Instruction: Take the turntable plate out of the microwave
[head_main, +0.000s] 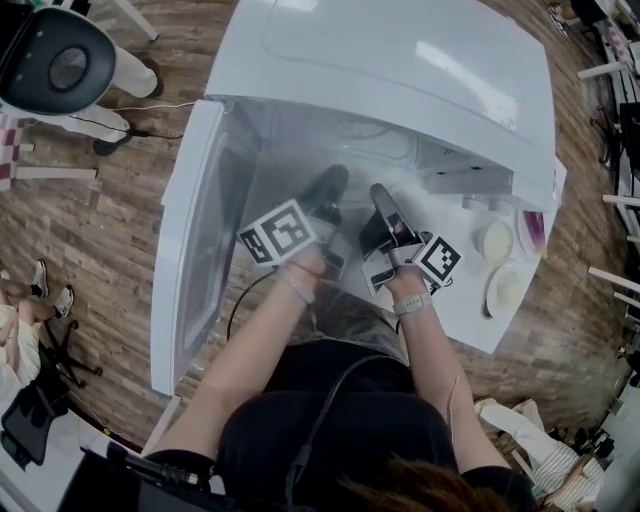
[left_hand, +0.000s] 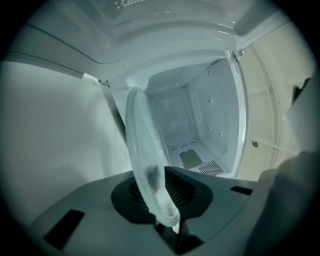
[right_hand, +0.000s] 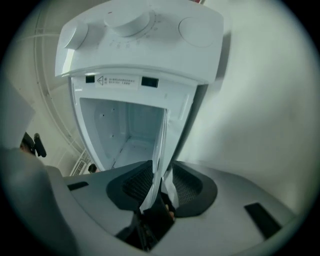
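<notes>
Left gripper (left_hand: 167, 210): jaws clamped on the lower rim of the plate (left_hand: 145, 150), which stands on edge, clear of the floor, at the mouth of the microwave (right_hand: 142, 45). Right gripper (right_hand: 160, 195): jaws apart, plate rim between them but not pressed. Cavity (left_hand: 192, 150): floor bare, nothing left inside. Door (head_main: 190, 250): swung open. Status, by judgement: plate lifted off its seat and nearly out. Remaining: draw it fully clear and set it down.

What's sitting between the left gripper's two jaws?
The glass turntable plate, standing on edge: its rim sits between the jaws of the left gripper. The left gripper view shows it, with the open microwave behind.
</notes>
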